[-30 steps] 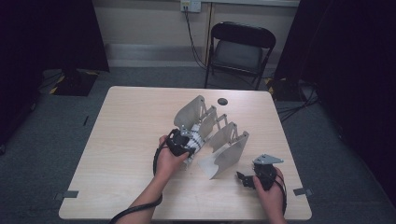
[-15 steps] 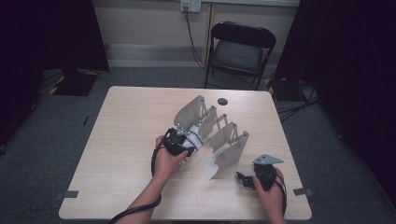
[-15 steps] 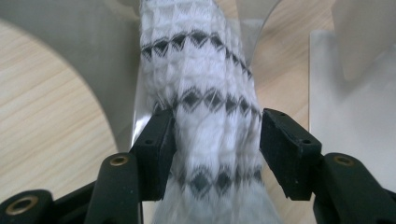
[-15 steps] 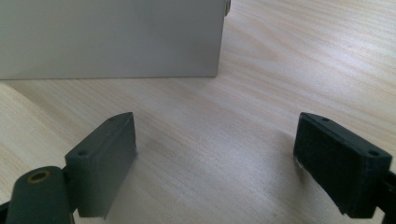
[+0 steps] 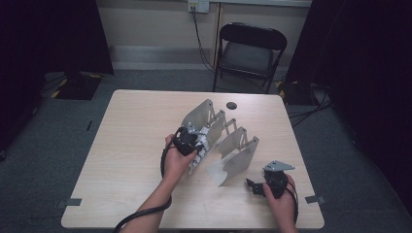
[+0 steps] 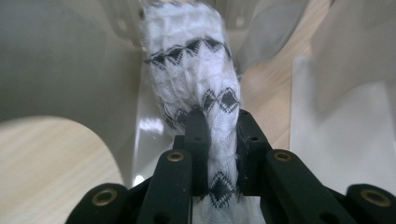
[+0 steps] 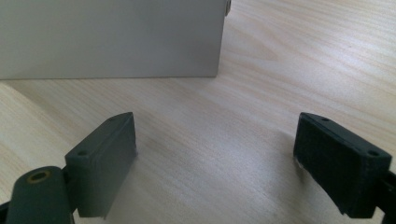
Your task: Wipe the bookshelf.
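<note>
A grey metal rack (image 5: 239, 154) of several upright plates stands in the middle of the wooden table (image 5: 126, 145). My left gripper (image 5: 194, 145) is at the rack's left side, between its plates. Its jaws have just been closing, and they are shut on a white knitted cloth with black diamond bands (image 6: 189, 70). The cloth runs from between the pads (image 6: 197, 133) up into the gap between the plates (image 6: 60, 60). My right gripper (image 5: 253, 187) rests low near the table's front right with its jaws open (image 7: 215, 154) over bare wood. A rack plate (image 7: 112, 37) stands ahead of it.
A small black round object (image 5: 231, 105) lies on the table behind the rack. A black folding chair (image 5: 250, 48) stands beyond the far edge. Bare tabletop stretches to the left of the rack. Cables trail from both grippers toward the front edge.
The left gripper has risen a little at the rack with the cloth in it. The right gripper has stayed where it was.
</note>
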Demonstrator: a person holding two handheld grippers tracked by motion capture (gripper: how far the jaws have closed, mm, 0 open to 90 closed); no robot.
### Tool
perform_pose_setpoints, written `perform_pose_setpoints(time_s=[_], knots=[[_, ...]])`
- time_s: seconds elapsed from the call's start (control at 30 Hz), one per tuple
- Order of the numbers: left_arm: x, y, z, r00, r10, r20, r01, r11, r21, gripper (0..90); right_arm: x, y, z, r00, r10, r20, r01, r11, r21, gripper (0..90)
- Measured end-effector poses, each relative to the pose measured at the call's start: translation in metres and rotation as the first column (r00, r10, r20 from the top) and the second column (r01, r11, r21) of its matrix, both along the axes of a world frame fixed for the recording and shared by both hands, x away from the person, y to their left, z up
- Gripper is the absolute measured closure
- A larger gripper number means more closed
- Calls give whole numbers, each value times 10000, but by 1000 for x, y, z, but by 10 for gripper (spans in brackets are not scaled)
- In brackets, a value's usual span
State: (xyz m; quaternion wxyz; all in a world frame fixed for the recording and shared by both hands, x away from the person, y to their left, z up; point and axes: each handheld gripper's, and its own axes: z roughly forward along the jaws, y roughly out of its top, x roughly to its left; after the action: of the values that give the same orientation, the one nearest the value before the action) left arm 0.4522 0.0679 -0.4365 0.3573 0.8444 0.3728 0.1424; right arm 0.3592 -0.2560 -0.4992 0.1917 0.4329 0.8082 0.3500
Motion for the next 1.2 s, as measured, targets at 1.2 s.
perform_pose_setpoints(time_s=[1.2], knots=[[6,-4,9,9953,-931,247,934,9956,-104,784,0,0,0,10000,0,7,0,10000,8,124]])
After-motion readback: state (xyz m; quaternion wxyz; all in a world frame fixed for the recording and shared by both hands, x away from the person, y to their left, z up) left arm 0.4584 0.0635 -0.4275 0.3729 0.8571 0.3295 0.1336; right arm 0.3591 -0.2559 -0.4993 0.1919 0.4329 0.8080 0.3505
